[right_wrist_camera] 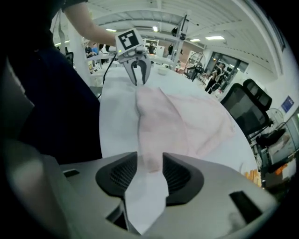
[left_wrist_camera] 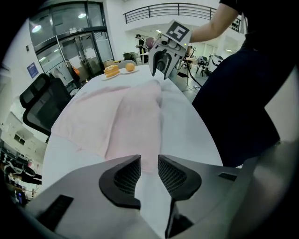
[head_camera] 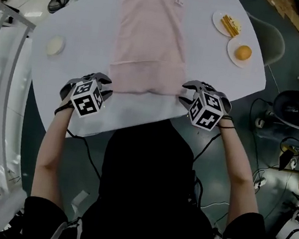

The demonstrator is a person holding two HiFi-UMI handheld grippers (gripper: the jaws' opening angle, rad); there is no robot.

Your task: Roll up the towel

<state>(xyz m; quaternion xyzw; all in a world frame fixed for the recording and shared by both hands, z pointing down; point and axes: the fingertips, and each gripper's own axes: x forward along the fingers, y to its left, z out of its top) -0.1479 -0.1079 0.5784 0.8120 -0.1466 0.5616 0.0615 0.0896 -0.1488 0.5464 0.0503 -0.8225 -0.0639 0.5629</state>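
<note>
Left gripper (left_wrist_camera: 148, 161) and right gripper (right_wrist_camera: 150, 161) are at the near edge of the table (head_camera: 134, 107), pointing steeply down, one at each near corner of the towel (head_camera: 147, 38). Both have a narrow jaw gap, not closed. The end of the towel's near fold (head_camera: 147, 79) sits right at the tips between the pads, but I see no pinch: the cloth lies flat, not lifted or bunched. Towel is pink, laid lengthwise away from the person down the middle of the table. Its near end is turned over once into a flat band, the rest spread flat to the far edge. My read: roll barely begun, nearly the full length left. Handling guess: light, soft, limp, so the middle will lag if only the ends get driven. A single edge is hard to pick off the tabletop; the doubled band is thicker and the better grab. Take both ends of the band at equal depth, else the roll cones. Cloth may slide on the smooth top instead of turning. Far right: plate (head_camera: 231, 45) with an orange (head_camera: 243, 52), second plate (head_camera: 219, 16) with yellow food sticks. Left: small dish (head_camera: 55, 45). All well apart from the towel.
</note>
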